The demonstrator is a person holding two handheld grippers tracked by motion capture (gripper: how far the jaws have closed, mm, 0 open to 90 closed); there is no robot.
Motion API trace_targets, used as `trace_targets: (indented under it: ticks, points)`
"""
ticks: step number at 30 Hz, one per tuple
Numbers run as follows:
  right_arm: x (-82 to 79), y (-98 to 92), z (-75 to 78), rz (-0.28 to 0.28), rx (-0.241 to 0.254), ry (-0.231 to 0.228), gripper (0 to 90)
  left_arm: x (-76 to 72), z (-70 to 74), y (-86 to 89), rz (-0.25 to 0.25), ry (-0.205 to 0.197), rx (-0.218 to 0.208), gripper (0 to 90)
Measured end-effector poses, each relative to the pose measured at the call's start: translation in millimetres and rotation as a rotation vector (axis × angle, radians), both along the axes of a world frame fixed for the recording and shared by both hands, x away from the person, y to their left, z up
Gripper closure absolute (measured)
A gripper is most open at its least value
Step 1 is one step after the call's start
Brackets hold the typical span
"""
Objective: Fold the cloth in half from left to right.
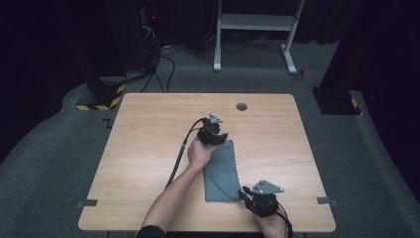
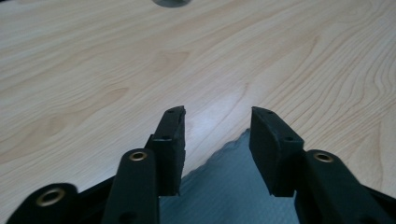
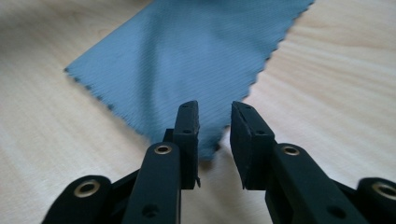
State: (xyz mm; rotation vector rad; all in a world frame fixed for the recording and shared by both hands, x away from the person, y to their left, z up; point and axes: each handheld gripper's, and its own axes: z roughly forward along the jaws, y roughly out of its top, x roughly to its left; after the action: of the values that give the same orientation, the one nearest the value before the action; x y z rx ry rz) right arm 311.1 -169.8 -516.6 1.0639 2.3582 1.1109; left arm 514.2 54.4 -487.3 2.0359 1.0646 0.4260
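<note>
A grey-blue cloth (image 1: 222,173) with pinked edges lies flat on the wooden table (image 1: 148,129), a long strip running from the middle toward the front edge. My left gripper (image 1: 221,139) hovers at the cloth's far corner, jaws open; in the left gripper view that corner of the cloth (image 2: 229,186) lies just below and between the open jaws of the left gripper (image 2: 217,116). My right gripper (image 1: 244,193) is at the cloth's near right corner. In the right gripper view the cloth (image 3: 187,60) spreads ahead, and its near corner reaches the narrow gap of the right gripper (image 3: 215,109), which is open.
A round grey cable hole (image 1: 241,106) sits near the table's far edge. Pieces of grey tape (image 1: 87,203) mark the table's left and right front edges. Beyond the table stand a white desk frame (image 1: 255,25) and dark equipment with hazard-striped bases (image 1: 101,96).
</note>
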Motion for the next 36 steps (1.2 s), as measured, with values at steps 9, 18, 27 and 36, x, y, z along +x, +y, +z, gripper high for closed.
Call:
trace_targets:
  ticks: [9,18,27,36]
  points:
    - [33.3,8.9,6.9,0.058,-0.042,0.012,71.5,-54.7,-11.0,35.1,-0.031,0.009,0.051,48.5]
    - [62.0,23.4,-1.1,0.086,-0.062,0.034,68.9,-95.4,-21.5,43.0,-0.046,-0.009,0.103,45.9]
    - [82.0,32.2,-1.3,0.096,-0.086,0.030,70.8,-104.6,-30.3,55.3,-0.018,-0.023,0.156,46.0]
    - [84.8,29.5,-2.2,0.103,-0.087,0.018,71.8,-129.5,-20.9,58.1,-0.051,0.009,0.020,43.4]
